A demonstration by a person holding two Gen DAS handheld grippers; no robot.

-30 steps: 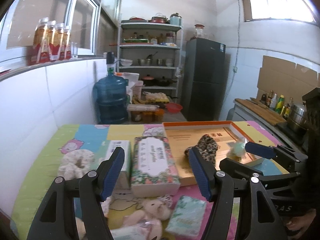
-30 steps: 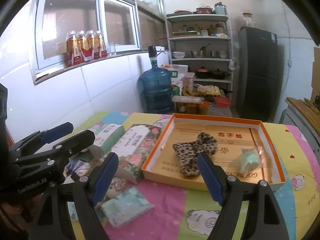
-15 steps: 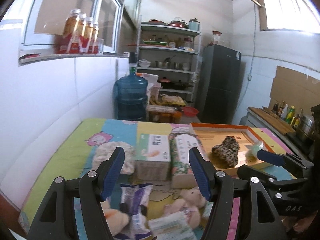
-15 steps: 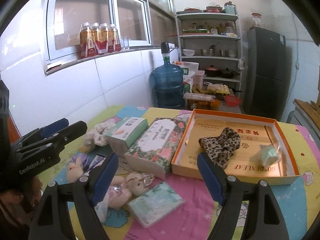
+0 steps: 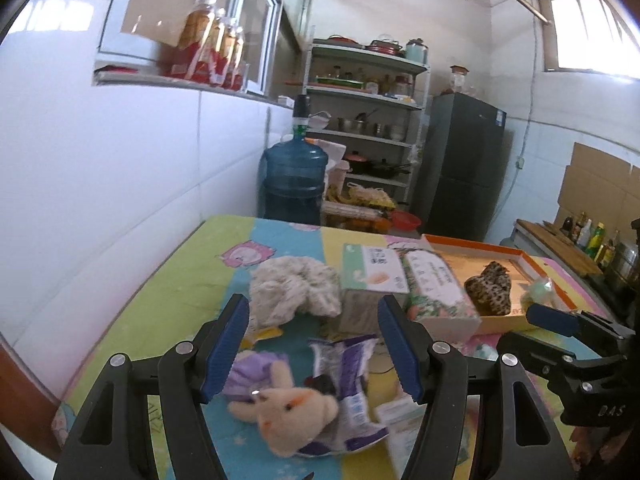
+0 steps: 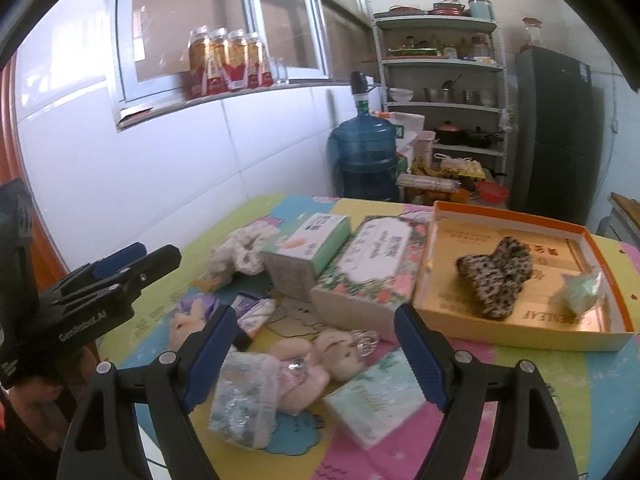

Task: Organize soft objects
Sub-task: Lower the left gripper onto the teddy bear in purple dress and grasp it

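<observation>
Both tools have been swung leftward across the worktop. The left tool (image 5: 314, 344) is now positioned over the plush bear (image 5: 294, 412), away from the orange tray (image 5: 516, 322). The right tool (image 6: 316, 354) is now positioned over the pink plush toy (image 6: 316, 364).

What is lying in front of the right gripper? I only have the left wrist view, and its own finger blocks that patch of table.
Observer: A pink plush bear lies on the table just beyond the right gripper.
Operator: Is that gripper holding anything?
Observer: No. In the right wrist view its jaws stand open with nothing between the pads.
Operator: Anything else beside the bear?
Observer: A crinkled clear bag lies right at the bear's left in that view; I cannot tell what is in it.
</observation>
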